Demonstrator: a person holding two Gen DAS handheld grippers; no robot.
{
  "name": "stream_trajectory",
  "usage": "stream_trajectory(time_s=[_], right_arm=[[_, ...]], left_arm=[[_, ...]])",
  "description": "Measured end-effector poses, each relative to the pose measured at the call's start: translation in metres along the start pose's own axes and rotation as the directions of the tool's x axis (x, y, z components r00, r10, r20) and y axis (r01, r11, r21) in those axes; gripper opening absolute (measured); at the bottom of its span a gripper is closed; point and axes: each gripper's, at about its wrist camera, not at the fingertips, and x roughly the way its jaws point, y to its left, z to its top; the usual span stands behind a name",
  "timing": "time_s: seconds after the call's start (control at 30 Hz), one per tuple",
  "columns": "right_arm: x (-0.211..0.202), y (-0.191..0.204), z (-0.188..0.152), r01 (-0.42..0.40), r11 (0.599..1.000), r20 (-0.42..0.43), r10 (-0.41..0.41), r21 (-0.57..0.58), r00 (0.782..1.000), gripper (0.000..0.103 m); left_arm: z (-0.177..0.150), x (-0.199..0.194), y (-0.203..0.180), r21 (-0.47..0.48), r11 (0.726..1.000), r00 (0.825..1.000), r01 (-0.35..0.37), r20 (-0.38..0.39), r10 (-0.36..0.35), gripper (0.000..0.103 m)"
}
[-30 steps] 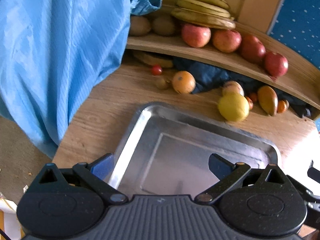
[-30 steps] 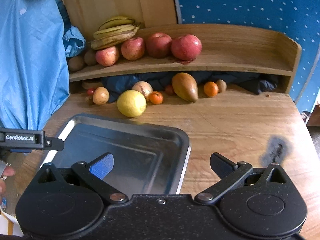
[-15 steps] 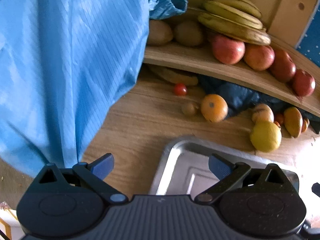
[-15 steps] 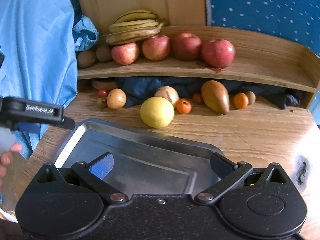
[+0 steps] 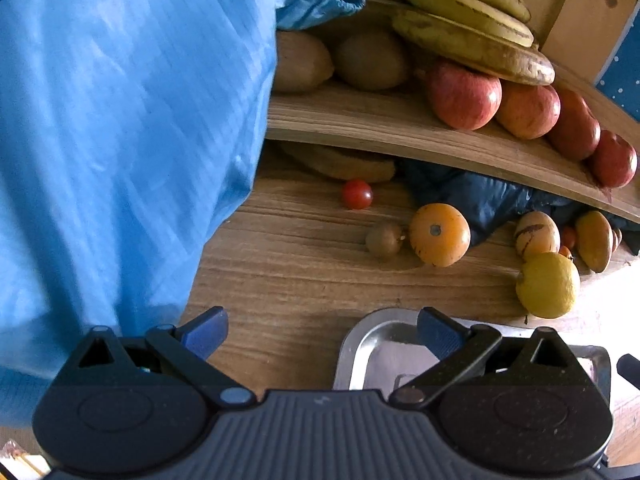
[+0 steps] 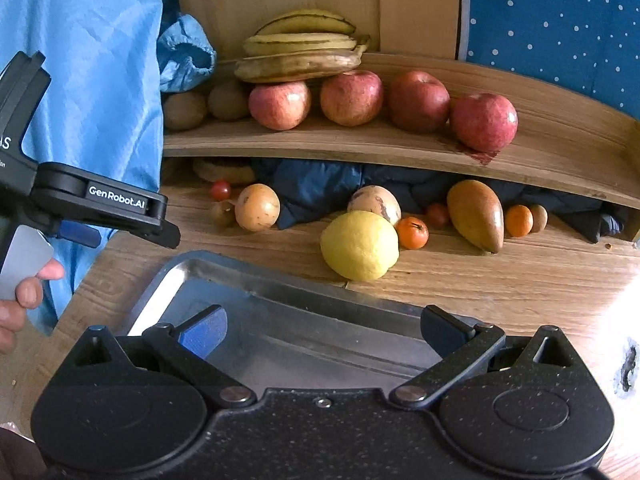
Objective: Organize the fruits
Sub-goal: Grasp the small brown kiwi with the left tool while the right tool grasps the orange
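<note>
We hold both grippers spread wide and empty: the left gripper [image 5: 322, 330] hangs over the table [image 5: 304, 276] just left of the tray [image 5: 352, 354], the right gripper [image 6: 324, 330] over the tray [image 6: 168, 280]. Beyond the tray a lemon [image 6: 359, 245] lies among small fruits; apples [image 6: 351, 97] and bananas [image 6: 298, 56] sit on the shelf [image 6: 360, 146].

A light blue striped cloth [image 5: 120, 140] hangs at the table's [image 6: 500, 280] left edge. Dark blue fabric [image 6: 320, 188] is bunched under the wooden shelf [image 6: 540, 152], and a starry blue panel [image 6: 560, 20] stands behind.
</note>
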Motion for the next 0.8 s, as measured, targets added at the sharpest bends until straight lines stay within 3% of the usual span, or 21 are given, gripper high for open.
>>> stream_trajectory(time_s=[0.27,0.5,0.8], right_arm=[[0.014,0.016,0.013,0.044,0.999,0.004,-0.044,-0.030,0.999,0.103],[0.034,0.038,0.029,0.097,0.983,0.014,-0.096,-0.156,0.995,0.102],[0.063,0.054,0.048,0.120,0.957,0.030,-0.116,-0.264,0.993,0.102]], left_arm=[[0.014,0.016,0.000,0.027,0.999,0.999,0.033,-0.003,-0.033,0.102],[0.027,0.037,0.000,0.024,0.999,0.999,0.028,-0.017,-0.027,0.102],[0.037,0.056,-0.001,0.029,0.996,0.997,0.081,-0.017,-0.081,0.099]])
